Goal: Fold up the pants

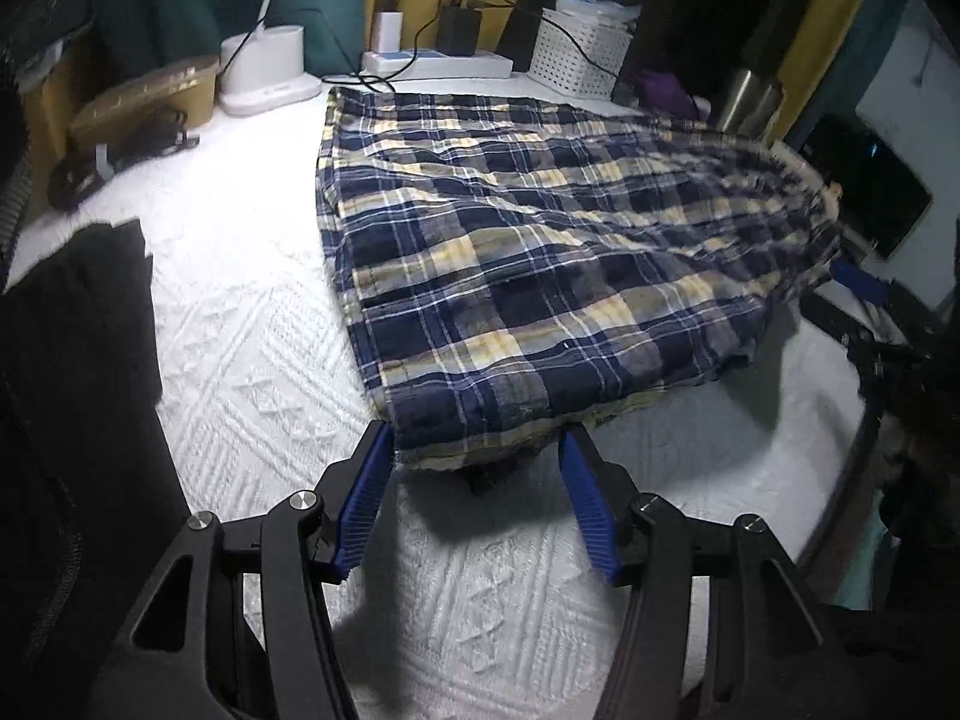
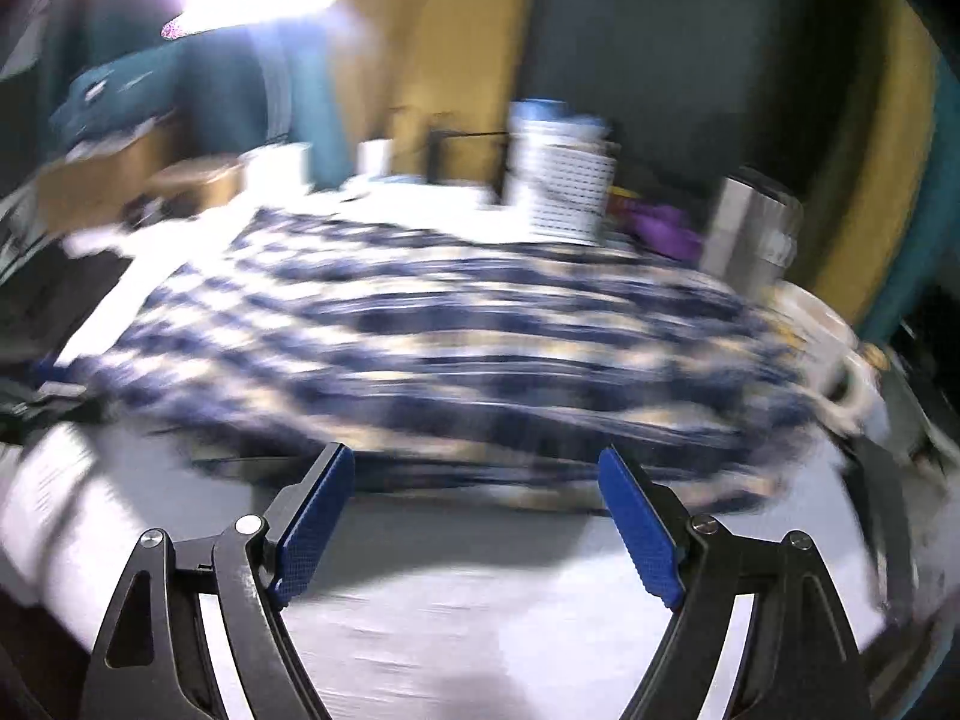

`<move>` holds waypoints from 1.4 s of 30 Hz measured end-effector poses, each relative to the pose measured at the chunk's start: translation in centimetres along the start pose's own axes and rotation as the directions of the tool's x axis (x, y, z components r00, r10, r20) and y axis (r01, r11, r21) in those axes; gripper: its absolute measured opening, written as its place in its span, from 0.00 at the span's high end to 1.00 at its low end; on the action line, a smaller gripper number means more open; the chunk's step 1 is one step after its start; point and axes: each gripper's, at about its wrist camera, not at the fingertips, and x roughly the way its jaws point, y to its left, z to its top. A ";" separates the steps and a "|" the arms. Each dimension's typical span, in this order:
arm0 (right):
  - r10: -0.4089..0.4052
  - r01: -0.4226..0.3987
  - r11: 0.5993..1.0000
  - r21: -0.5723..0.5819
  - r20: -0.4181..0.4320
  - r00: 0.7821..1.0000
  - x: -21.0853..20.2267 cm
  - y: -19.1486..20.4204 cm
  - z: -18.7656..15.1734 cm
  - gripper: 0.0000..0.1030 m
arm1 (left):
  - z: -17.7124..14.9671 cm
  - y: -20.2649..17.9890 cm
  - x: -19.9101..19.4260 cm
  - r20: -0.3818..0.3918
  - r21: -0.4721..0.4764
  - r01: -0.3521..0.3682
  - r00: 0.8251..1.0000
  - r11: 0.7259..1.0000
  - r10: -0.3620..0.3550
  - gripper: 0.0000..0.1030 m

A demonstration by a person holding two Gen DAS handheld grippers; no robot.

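Observation:
Navy, yellow and white plaid pants (image 1: 510, 228) lie folded on a white quilted bed cover (image 1: 240, 330). Their near edge is bunched between the blue pads of my left gripper (image 1: 477, 438). The pads press on both sides of that edge, which sits slightly raised with a shadow under it. The far right end of the pants is blurred and lifted. The right wrist view is smeared by motion. There my right gripper (image 2: 474, 462) stands open with nothing between its fingers. It hangs over the white cover just short of the near edge of the pants (image 2: 420, 330).
A white perforated basket (image 1: 579, 54), a charger and power strip (image 1: 438, 63), a white lamp base (image 1: 267, 72) and a cardboard box (image 1: 150, 99) line the far side. A steel flask (image 1: 750, 99) stands at the back right. A dark garment (image 1: 72, 330) covers the left.

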 end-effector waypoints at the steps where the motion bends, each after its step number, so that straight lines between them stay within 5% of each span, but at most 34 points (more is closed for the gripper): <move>1: 0.019 -0.019 1.000 -0.024 0.002 1.000 0.1 1.1 0.1 0.18 | 0.0 0.0 0.0 -0.001 0.002 -0.004 1.000 1.000 0.004 0.45; 11: 0.184 -0.168 0.927 -0.336 0.016 0.983 0.8 11.8 2.4 0.18 | -0.5 3.7 -1.9 0.012 -0.066 -0.056 0.998 0.996 0.056 0.45; 14: 0.226 -0.210 0.894 -0.395 -0.006 0.974 1.3 14.0 3.0 0.36 | -1.1 4.9 -2.4 0.013 -0.088 -0.067 0.998 0.994 0.068 0.45; 18: 0.281 -0.273 0.857 -0.437 -0.048 0.958 2.0 16.4 3.2 0.39 | -1.4 6.2 -2.8 0.014 -0.114 -0.093 0.995 0.989 0.095 0.45; 20: 0.304 -0.306 0.836 -0.456 -0.079 0.949 2.6 17.5 3.1 0.50 | -1.4 6.9 -3.1 0.020 -0.137 -0.091 0.995 0.986 0.095 0.45; 22: 0.331 -0.345 0.824 -0.450 -0.112 0.937 3.2 18.0 3.2 0.78 | -1.4 7.2 -3.4 0.023 -0.142 -0.099 0.994 0.985 0.103 0.45; 24: 0.357 -0.378 0.822 -0.425 -0.132 0.925 3.7 17.9 3.4 0.87 | -1.3 7.2 -3.5 0.024 -0.141 -0.099 0.994 0.985 0.103 0.45; 36: 0.390 -0.397 0.908 -0.131 -0.082 0.917 6.2 10.6 7.2 0.96 | 0.1 2.8 -1.5 -0.010 -0.062 0.062 0.998 0.996 -0.062 0.45; 42: 0.407 -0.410 0.909 -0.074 -0.061 0.912 6.5 8.9 7.7 0.96 | 0.5 -0.3 0.3 -0.010 0.025 0.041 0.999 0.999 -0.040 0.46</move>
